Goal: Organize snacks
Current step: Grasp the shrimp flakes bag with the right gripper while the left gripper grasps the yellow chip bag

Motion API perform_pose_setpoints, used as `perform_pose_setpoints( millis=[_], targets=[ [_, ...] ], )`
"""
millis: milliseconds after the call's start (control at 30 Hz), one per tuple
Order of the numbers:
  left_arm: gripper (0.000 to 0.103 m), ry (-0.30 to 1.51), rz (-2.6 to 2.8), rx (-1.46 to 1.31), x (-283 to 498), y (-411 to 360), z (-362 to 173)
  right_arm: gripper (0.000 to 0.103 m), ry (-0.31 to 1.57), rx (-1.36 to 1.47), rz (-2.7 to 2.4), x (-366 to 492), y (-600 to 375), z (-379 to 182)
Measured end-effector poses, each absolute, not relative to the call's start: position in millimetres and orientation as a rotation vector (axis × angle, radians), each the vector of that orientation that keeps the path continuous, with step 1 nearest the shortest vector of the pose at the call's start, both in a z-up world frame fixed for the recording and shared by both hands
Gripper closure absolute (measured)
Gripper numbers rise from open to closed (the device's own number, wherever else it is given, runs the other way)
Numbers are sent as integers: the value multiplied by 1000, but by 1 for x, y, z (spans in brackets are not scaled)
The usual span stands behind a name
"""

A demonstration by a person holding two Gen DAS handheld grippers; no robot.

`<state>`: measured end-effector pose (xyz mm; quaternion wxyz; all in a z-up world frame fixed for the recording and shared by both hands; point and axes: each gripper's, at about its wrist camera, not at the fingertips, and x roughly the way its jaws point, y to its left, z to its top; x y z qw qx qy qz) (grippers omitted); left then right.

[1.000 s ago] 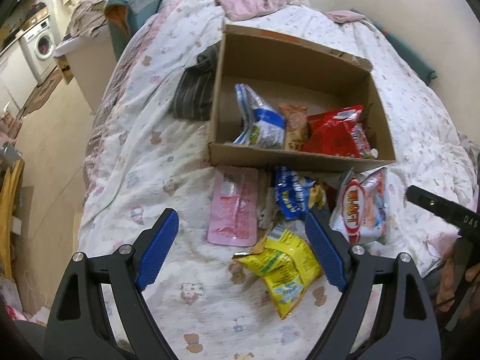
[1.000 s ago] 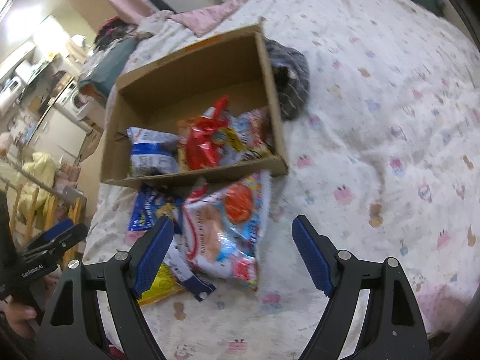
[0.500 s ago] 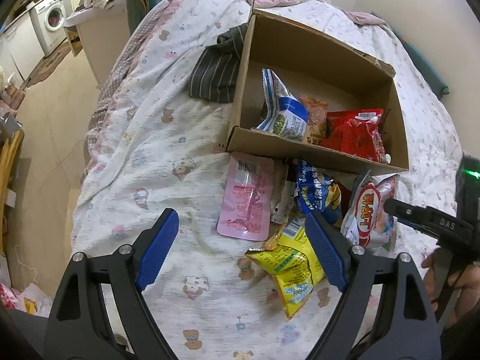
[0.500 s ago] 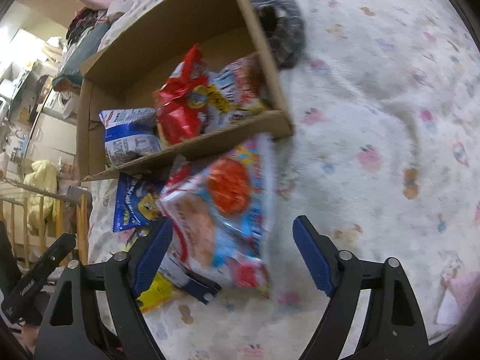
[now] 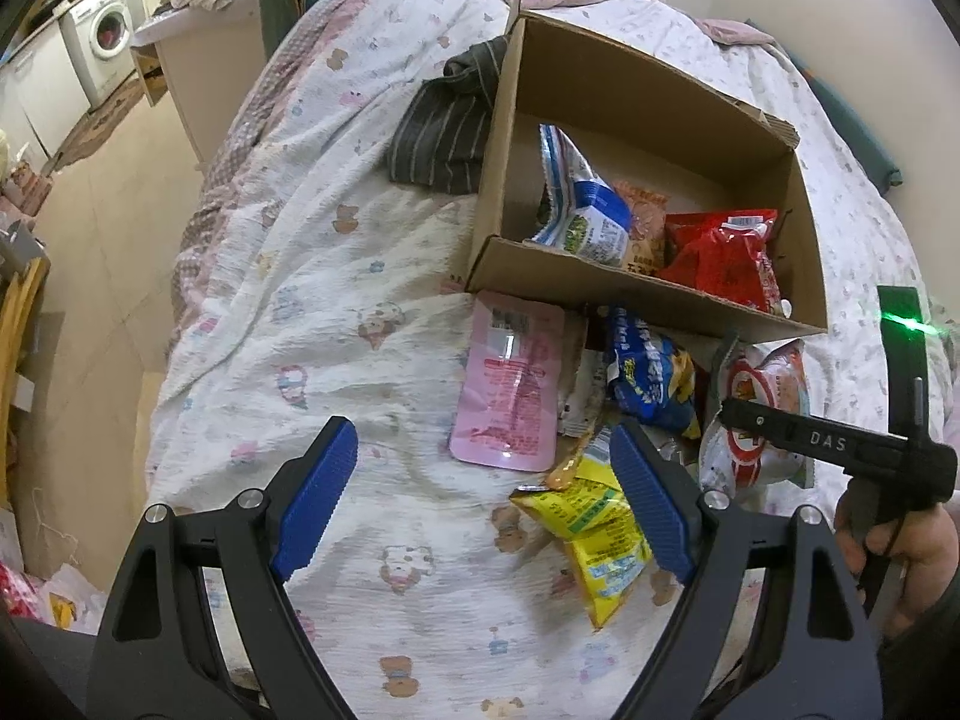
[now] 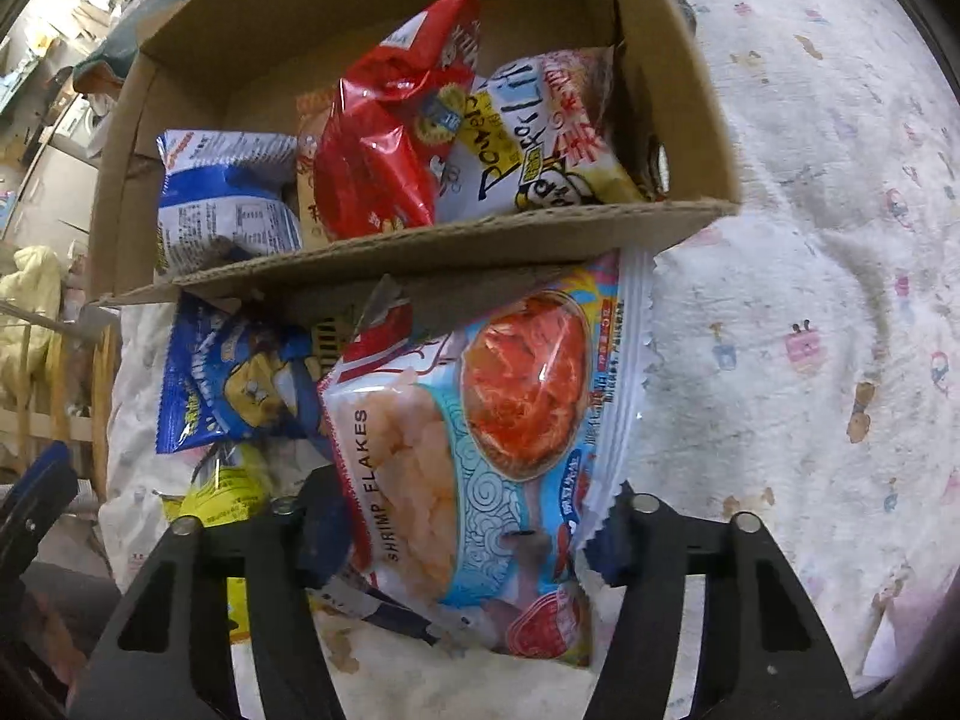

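Note:
A cardboard box (image 5: 600, 282) lies on the bed with a blue-white bag (image 5: 588, 222) and a red bag (image 5: 726, 252) inside. Before its front wall (image 6: 480, 246) lie a pink packet (image 5: 510, 384), a blue bag (image 5: 648, 372), a yellow bag (image 5: 594, 522) and a shrimp flakes bag (image 6: 480, 420). My right gripper (image 6: 465, 540) is closing, and its blue pads press both sides of the shrimp flakes bag's near end. My left gripper (image 5: 480, 438) hangs open over the bedsheet with nothing between its fingers, the yellow bag beside its right finger.
A striped grey cloth (image 5: 450, 132) lies against the box's left wall. The bed's left edge drops to a floor with a washing machine (image 5: 102, 42) far off. A person's hand (image 5: 900, 546) holds the right tool at the right edge.
My right gripper came down and forward onto the shrimp flakes bag, and its jaws narrowed around it. The left gripper stayed open and barely shifted.

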<state>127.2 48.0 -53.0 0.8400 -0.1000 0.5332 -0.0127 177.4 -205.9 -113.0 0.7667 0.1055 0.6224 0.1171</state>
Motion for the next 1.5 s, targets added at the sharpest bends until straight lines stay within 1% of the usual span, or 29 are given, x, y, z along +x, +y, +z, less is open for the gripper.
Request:
perform_pose_setpoints(
  millis=[33, 133, 300, 600, 967, 1067, 1233, 1400, 1500],
  targets=[
    [19, 1127, -31, -217, 128, 47, -53, 47, 1345, 228, 259, 176, -207, -111],
    [19, 1119, -25, -209, 128, 43, -51, 49, 1320, 246, 274, 169, -219, -103],
    [19, 1119, -32, -208, 129, 37, -51, 49, 1263, 357, 313, 155, -258, -82],
    [19, 1136, -21, -175, 132, 21, -56, 49, 1065, 432, 377, 124, -302, -38],
    [19, 1203, -15, -181, 127, 18, -73, 49, 1039, 471, 412, 123, -293, -36],
    [19, 1245, -33, -174, 128, 14, -83, 49, 1038, 462, 422, 124, -287, -35],
    [19, 1304, -89, -197, 130, -2, -98, 49, 1036, 463, 430, 126, -285, -34],
    [19, 1341, -82, -123, 133, -25, -114, 49, 1051, 462, 409, 127, -286, -37],
    [19, 1357, -72, -139, 136, -25, -120, 49, 1051, 459, 400, 128, -286, -38]
  ],
)
